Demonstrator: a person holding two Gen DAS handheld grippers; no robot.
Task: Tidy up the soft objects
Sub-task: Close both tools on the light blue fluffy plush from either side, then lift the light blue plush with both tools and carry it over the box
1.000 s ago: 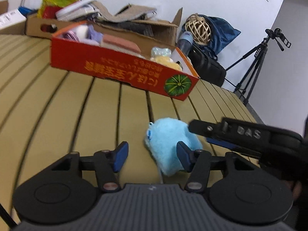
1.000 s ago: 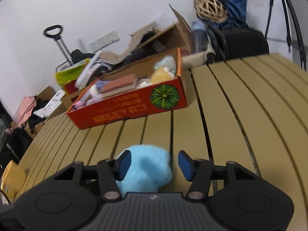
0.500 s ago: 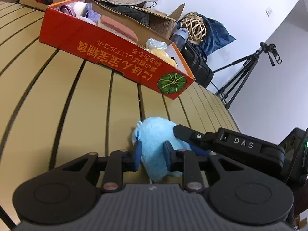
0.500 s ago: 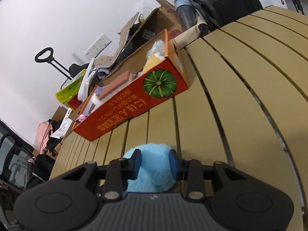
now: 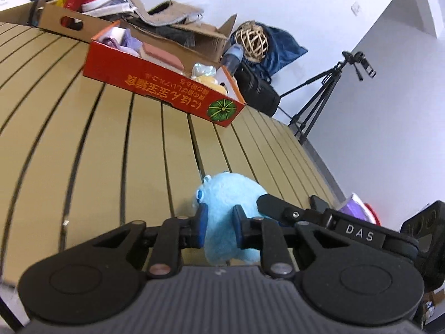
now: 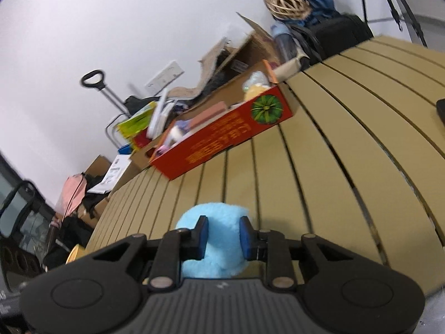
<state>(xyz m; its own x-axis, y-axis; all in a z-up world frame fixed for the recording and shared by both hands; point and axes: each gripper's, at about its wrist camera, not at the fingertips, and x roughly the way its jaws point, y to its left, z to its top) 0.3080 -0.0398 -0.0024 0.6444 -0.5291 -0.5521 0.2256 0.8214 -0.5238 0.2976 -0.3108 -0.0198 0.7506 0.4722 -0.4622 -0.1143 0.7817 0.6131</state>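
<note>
From the left wrist, the left tongs (image 5: 218, 226) are closing on the blue plush (image 5: 230, 194), pads pressed into its fur above the slatted surface (image 5: 97, 153). From the right wrist, the right tongs (image 6: 224, 235) are closing on the same plush, probably sharing the carry toward the red box (image 6: 222, 142).

plush toy (image 5: 228, 194): fluffy light-blue pile, soft, matt | table (image 5: 83, 150): tan slats, smooth, matt, wood-like | red box (image 5: 155, 83): printed cardboard, slight sheen outside, raw brown inside | gripper pads (image 6: 202, 232): blue, rubbery | gripper bodies: black matt plastic, ribbed near edge
</note>
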